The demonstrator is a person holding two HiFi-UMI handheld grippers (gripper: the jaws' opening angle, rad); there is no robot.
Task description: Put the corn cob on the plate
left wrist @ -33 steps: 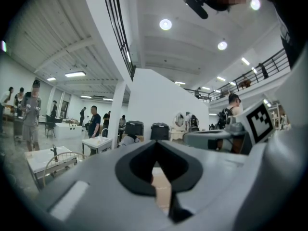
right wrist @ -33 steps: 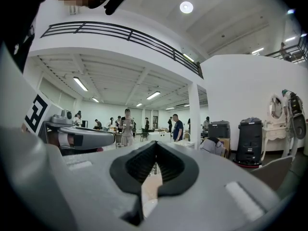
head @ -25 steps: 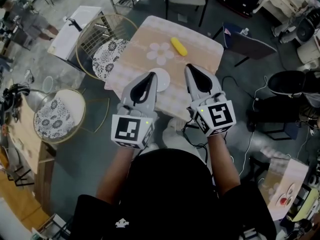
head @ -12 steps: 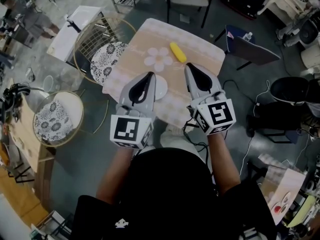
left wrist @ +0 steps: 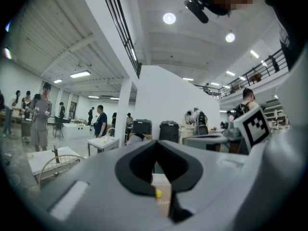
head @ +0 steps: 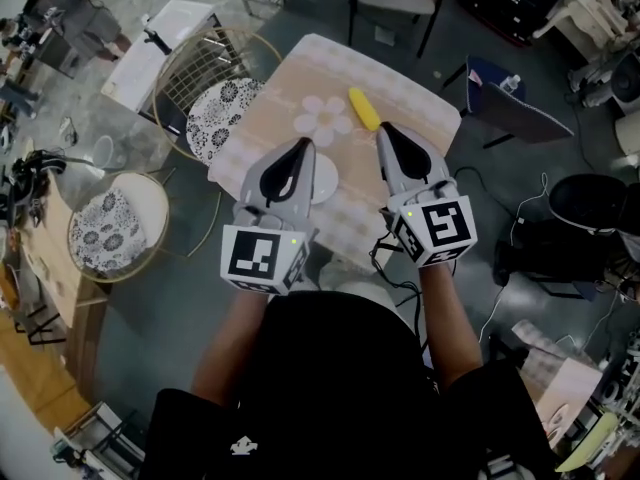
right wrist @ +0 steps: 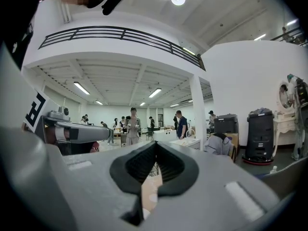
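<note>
Head view: the corn cob [head: 364,109] lies on the far part of the surface [head: 300,83], apart from the plate [head: 325,180]. To take it cleanly, I judge the right tool [head: 384,128] should spread its jaws first, then close across the cob's middle. At present it is closed and empty, like the left tool [head: 304,145]. The cob sits just ahead of its tip, untouched.

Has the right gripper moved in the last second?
Yes: the right gripper has advanced across the pale pink table, closing on the yellow corn cob.
</note>
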